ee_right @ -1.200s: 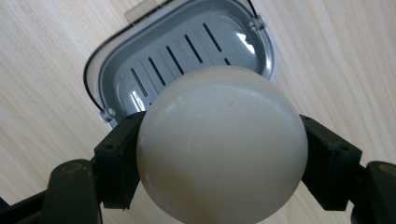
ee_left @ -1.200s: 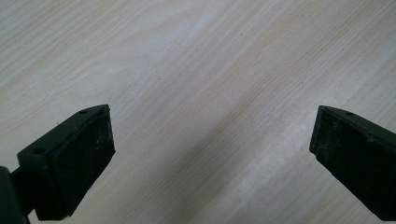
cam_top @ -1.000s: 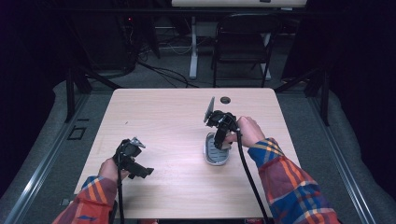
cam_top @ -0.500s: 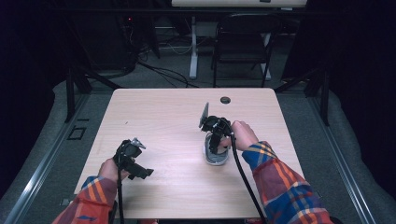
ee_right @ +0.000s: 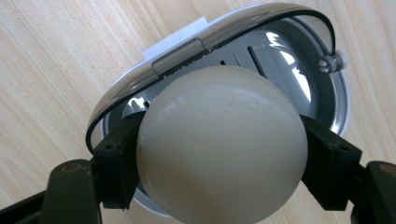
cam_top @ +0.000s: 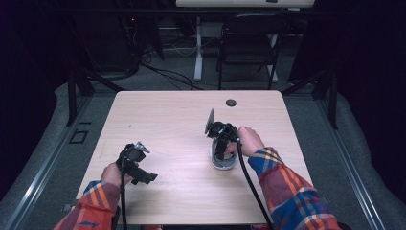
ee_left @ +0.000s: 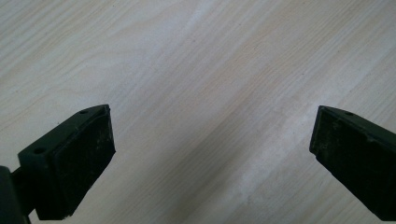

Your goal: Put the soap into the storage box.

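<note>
The right hand-held gripper (ee_right: 219, 154) is clamped on a pale egg (ee_right: 222, 142), one pad on each side of it, and holds it just over an open egg slicer (ee_right: 327, 100), a grey oval tray with its wire frame swung up. From the high view that slicer (cam_top: 222, 163) sits on the counter (cam_top: 172, 120) right of middle, with the right hand-held gripper (cam_top: 221, 143) directly above it and the hand behind. The left hand-held gripper (cam_top: 136, 165) rests well to the left of the slicer, near the counter's front edge; its jaws stand wide apart with nothing but bare wood between them.

The step looks like seating the egg in the slicer's hollow. To do it well, I would keep the egg centred over the grey cradle, lower until it touches the ribs, and only then ease the pads apart, slowly, so it does not roll toward the hinge. The raised frame is close to the egg's far side; bumping it could tip the slicer. The free gripper could steady the base if it slides.
</note>
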{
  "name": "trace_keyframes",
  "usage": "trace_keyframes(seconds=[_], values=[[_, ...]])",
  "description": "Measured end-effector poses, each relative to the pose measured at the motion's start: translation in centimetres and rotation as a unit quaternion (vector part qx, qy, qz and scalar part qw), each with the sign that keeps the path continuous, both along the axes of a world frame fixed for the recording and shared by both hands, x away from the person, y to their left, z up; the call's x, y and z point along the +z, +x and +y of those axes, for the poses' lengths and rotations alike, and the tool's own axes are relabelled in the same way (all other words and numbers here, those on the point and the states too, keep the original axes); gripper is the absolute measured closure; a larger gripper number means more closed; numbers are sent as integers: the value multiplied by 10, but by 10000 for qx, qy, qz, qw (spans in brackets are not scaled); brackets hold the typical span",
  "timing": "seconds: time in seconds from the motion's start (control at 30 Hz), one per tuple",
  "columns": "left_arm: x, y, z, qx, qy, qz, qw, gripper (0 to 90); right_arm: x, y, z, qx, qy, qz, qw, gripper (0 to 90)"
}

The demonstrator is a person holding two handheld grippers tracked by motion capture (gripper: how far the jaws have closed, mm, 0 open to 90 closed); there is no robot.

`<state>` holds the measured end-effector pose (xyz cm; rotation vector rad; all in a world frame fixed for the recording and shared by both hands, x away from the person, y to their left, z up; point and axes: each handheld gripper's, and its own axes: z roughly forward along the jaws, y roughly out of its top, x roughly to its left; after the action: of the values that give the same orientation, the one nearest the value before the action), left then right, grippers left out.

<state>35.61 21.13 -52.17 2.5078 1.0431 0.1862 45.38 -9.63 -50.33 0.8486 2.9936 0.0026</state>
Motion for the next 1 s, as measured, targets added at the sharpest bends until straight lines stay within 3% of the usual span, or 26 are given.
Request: trace_keyframes(seconds=[0.67,0.87,1.0], values=[[0,0,0,1,14,2,10000,1,-9,0,-4,-97,27,-18,9999,241],[0,0,0,1,19,4,10000,1,0,-1,-5,-183,108,-70,9997,224],[0,0,0,-5,22,3,10000,1,7,-3,-8,-250,161,-238,9993,192]])
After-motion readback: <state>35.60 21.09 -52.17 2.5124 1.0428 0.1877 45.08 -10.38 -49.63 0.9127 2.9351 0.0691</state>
